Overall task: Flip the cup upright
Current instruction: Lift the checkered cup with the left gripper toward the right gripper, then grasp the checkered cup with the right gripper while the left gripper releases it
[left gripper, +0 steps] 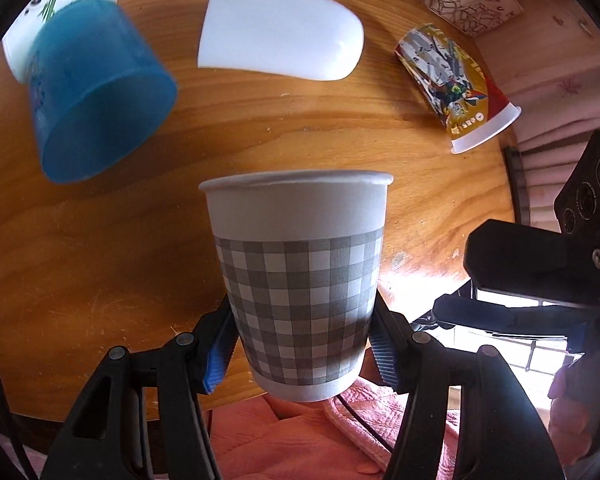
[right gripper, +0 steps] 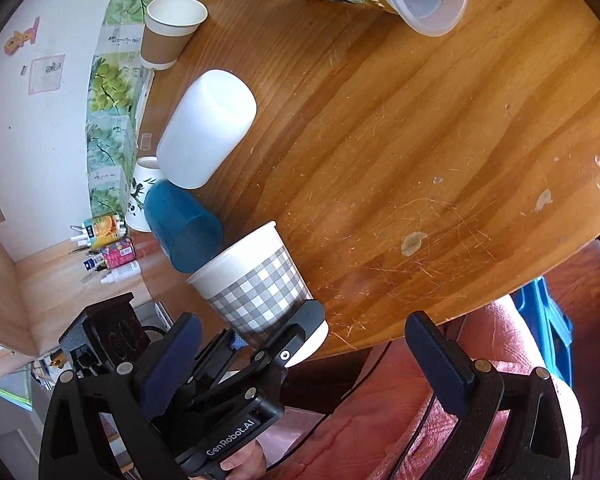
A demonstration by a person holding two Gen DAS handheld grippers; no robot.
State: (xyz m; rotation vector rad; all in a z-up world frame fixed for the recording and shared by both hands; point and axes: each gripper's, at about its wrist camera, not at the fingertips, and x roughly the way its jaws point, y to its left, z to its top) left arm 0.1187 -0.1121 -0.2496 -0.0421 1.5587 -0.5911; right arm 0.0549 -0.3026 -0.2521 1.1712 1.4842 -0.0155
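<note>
My left gripper (left gripper: 302,350) is shut on a grey-checked white paper cup (left gripper: 300,280), pinching its lower part between the blue pads (left gripper: 220,354). The cup is rim-up and held near the table's near edge; it also shows in the right wrist view (right gripper: 256,280), tilted. My right gripper (right gripper: 306,360) is open and empty, off the table edge beside the left gripper (right gripper: 276,330).
On the round wooden table (left gripper: 100,260) lie a blue cup (left gripper: 96,92), a white cup (left gripper: 280,32) and a printed plastic cup (left gripper: 456,84), all on their sides. A brown-sleeved cup (right gripper: 170,32) stands upright at the back. A panda-print cup (right gripper: 140,196) sits behind the blue one.
</note>
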